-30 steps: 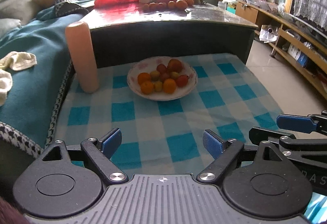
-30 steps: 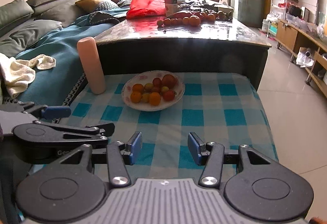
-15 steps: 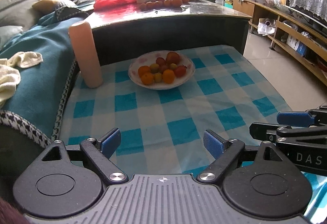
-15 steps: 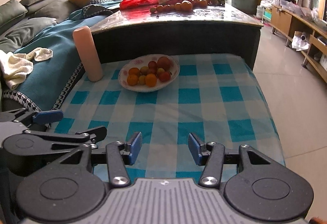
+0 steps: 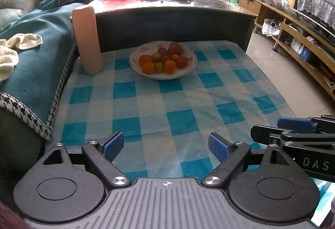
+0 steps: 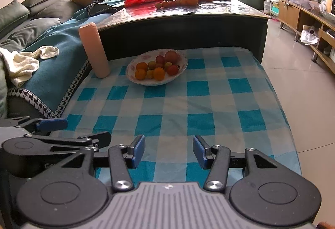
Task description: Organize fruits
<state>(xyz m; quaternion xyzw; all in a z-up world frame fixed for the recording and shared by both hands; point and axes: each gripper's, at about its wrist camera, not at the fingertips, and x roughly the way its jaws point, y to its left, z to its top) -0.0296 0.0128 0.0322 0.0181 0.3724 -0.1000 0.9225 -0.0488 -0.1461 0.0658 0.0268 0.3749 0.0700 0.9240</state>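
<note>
Blue-and-white checked cloth (image 5: 146,103) fills the middle of both views, beneath two empty grippers held side by side at the lower edge: the left gripper (image 5: 165,146) and the right gripper (image 6: 168,150), each with its blue pads spread apart. At upper centre, well apart from both, one white plate (image 6: 134,79) holds about nine fruits (image 6: 158,73), three orange, the rest red or yellow. One upright pink cylinder (image 5: 86,40) stands just left of it, before one dark table (image 6: 188,28) bearing more fruit.
</note>
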